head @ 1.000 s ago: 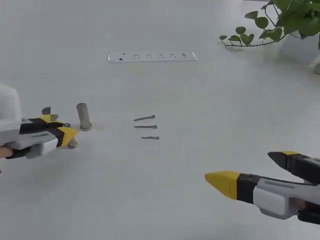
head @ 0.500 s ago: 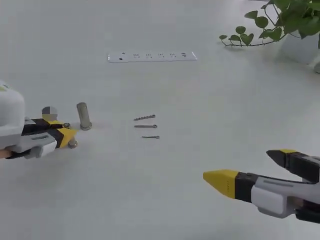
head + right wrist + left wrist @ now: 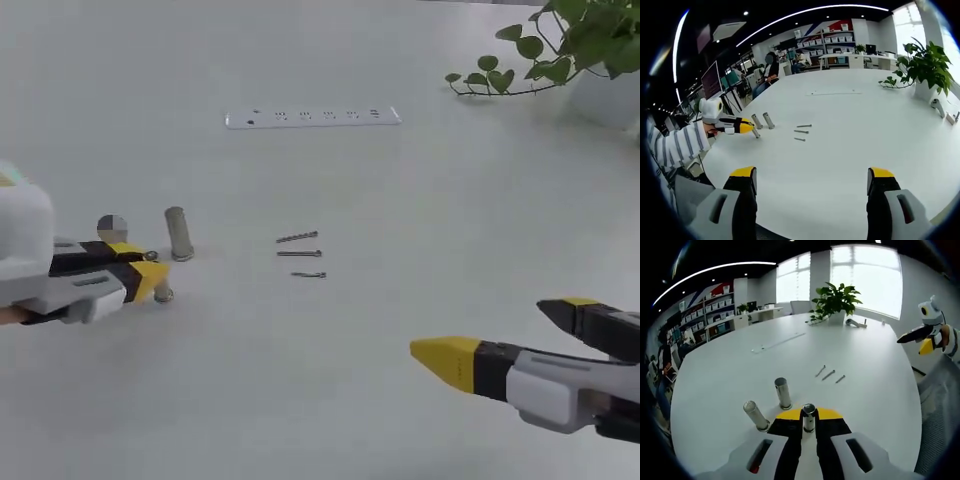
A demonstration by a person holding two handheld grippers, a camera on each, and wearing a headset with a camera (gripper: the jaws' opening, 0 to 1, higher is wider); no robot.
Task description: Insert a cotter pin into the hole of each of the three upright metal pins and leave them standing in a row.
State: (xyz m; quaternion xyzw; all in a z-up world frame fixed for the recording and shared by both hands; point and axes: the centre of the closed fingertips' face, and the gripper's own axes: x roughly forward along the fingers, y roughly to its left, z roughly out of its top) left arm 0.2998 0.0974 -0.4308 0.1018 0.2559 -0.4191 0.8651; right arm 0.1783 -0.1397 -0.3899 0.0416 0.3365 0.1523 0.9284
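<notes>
While the left hand-held gripper (image 3: 148, 270) is clamped on one short grey steel cylinder pin (image 3: 808, 416), which stands on the white bench (image 3: 330, 400), the step in hand looks like steadying that pin for its cotter. Two more grey upright pins (image 3: 783, 392) stand just beside it. Whether any is already pinned is too small to tell.

The three thin metal cotter pins (image 3: 299, 253) lie flat and parallel, near the pins and well apart from the right hand-held gripper (image 3: 500, 335), whose jaws gape wide and empty. Next, I judge, that gripper must cross to the cotter pins, narrow, pinch one low against the bench, and line it up with the small hole.

Against a second ago, the head view has slid slightly, which is the headset. The left gripper keeps its place among the pins, and the right jaws are as wide.
</notes>
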